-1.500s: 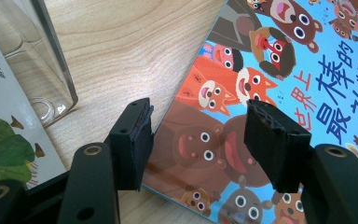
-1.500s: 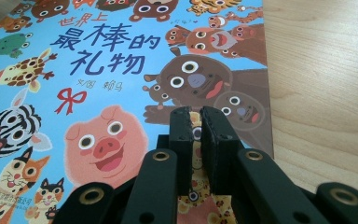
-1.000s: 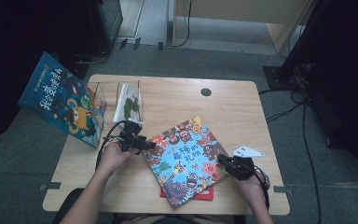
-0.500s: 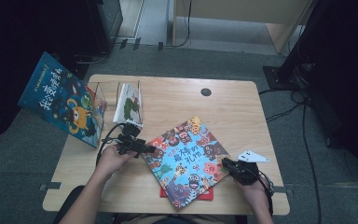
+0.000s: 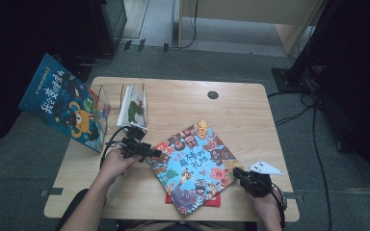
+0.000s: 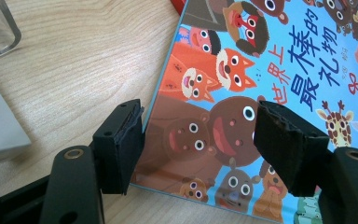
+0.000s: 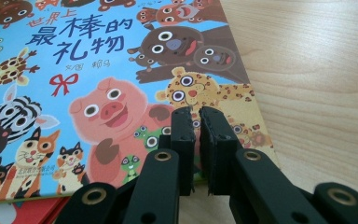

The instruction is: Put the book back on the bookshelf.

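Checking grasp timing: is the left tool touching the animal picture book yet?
Cannot tell. In the left gripper view the left tool is open, straddling the animal picture book's corner; one finger sits right at the cover's edge, with neither contact nor gap plain.

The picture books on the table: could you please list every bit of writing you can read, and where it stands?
"世界上最棒的礼物" – title on the blue animal book.
Small line under that title, above the red bow: too blurred to read.
Yellow characters on the leaning book: too small to read.
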`<act>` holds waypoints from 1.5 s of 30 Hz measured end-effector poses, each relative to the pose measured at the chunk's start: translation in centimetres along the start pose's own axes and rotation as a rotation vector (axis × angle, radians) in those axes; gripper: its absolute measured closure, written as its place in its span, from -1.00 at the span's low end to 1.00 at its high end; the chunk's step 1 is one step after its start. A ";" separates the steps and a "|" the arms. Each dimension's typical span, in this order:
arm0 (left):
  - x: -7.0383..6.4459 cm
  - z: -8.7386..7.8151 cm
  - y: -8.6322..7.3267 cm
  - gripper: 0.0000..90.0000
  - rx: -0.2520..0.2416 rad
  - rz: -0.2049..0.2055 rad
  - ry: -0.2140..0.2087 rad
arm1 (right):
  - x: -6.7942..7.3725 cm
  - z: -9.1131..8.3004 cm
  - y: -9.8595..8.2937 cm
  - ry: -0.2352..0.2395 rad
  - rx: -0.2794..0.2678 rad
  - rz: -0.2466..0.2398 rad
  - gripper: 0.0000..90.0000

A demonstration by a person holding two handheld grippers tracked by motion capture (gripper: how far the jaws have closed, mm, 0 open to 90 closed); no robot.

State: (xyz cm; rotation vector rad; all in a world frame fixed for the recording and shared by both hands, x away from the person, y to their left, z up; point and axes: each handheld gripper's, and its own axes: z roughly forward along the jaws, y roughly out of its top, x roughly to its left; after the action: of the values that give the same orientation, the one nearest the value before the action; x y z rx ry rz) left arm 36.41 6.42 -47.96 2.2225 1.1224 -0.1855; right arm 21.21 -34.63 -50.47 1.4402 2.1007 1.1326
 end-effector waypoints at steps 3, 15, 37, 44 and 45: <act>-0.1 0.0 0.0 -0.33 0.005 0.011 -0.005 | 0.2 -0.3 -0.2 -0.004 0.003 0.005 0.87; 0.2 -0.1 -0.1 -0.34 0.007 0.022 -0.020 | 0.8 -1.2 -1.1 -0.030 0.049 0.000 0.89; 0.2 -0.8 -1.5 -0.28 -0.016 -0.050 -0.040 | -1.0 0.4 0.7 -0.035 0.041 0.027 0.87; 0.7 -0.4 -2.1 -0.27 0.015 -0.072 -0.022 | -1.6 1.4 1.5 -0.034 0.030 0.034 0.87; 0.6 -0.2 -2.2 -0.26 0.021 -0.075 -0.024 | -1.6 1.6 1.6 -0.033 0.027 0.035 0.87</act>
State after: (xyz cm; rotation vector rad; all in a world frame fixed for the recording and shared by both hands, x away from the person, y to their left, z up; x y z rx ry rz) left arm 35.11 7.91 -49.02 2.1928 1.1963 -0.2561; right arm 23.96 -35.14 -50.46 1.5035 2.0830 1.0900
